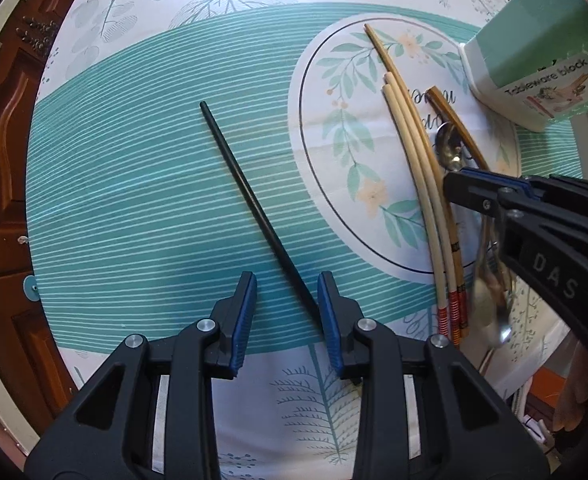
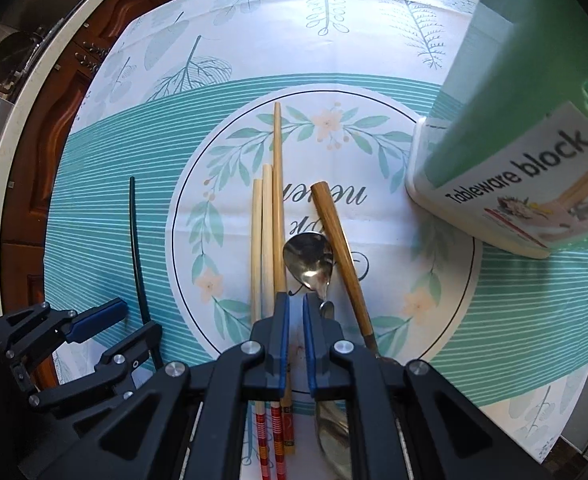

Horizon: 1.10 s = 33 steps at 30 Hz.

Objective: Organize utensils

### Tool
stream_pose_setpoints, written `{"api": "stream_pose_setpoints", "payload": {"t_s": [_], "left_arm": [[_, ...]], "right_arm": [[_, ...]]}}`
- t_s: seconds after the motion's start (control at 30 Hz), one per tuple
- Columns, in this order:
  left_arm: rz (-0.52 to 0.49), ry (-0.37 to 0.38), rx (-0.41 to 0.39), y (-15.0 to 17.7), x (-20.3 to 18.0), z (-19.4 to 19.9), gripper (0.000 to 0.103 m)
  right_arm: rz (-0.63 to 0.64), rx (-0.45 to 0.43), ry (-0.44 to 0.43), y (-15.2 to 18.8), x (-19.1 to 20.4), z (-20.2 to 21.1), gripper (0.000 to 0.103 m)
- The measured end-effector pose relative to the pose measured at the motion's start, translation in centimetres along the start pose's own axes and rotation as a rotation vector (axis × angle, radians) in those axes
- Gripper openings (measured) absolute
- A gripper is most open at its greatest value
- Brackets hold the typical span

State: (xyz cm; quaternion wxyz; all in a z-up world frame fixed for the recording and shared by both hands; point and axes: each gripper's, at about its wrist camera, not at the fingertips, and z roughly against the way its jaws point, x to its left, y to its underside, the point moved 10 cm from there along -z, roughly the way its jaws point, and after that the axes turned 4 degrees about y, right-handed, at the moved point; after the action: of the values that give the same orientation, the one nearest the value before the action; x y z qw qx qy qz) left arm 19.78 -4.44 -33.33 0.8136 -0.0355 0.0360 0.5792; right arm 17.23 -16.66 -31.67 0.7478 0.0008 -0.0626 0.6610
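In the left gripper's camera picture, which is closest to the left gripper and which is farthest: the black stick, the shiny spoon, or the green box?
1. Black chopstick: its near end lies right at the left gripper, beside one finger.
2. Spoon: off to the right, among the chopsticks.
3. Green tableware box: far upper right corner.

We are seeing a black chopstick lying alone, with tan chopsticks, spoons and a green holder lying nearby.
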Motion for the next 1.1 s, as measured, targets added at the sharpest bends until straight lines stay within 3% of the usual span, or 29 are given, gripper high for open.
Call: {"api": "stream_pose_setpoints", "payload": {"t_s": [0.33, 0.6, 1.0, 1.1], "left_arm": [[0.014, -0.007, -0.042, -0.2, 0.0, 2.7, 0.029], [0.077, -0.035, -0.008, 0.7, 1.1, 2.1, 0.032], [0.132, 0.011, 0.013, 1.0, 1.4, 2.5, 0.032], [0.145, 0.018, 0.027, 0.5, 1.1, 2.4, 0.039]], "right_arm": [[-0.009, 0.017, -0.015, -0.4, 0.8, -0.3, 0.007], [0.004, 0.017, -0.026, -0.3, 0.9, -0.3, 0.007], [0.109, 0.005, 0.111, -0.3, 2.4, -0.3, 0.008], [0.113, 0.005, 0.108, -0.5, 2.8, -0.2, 0.009]]}}
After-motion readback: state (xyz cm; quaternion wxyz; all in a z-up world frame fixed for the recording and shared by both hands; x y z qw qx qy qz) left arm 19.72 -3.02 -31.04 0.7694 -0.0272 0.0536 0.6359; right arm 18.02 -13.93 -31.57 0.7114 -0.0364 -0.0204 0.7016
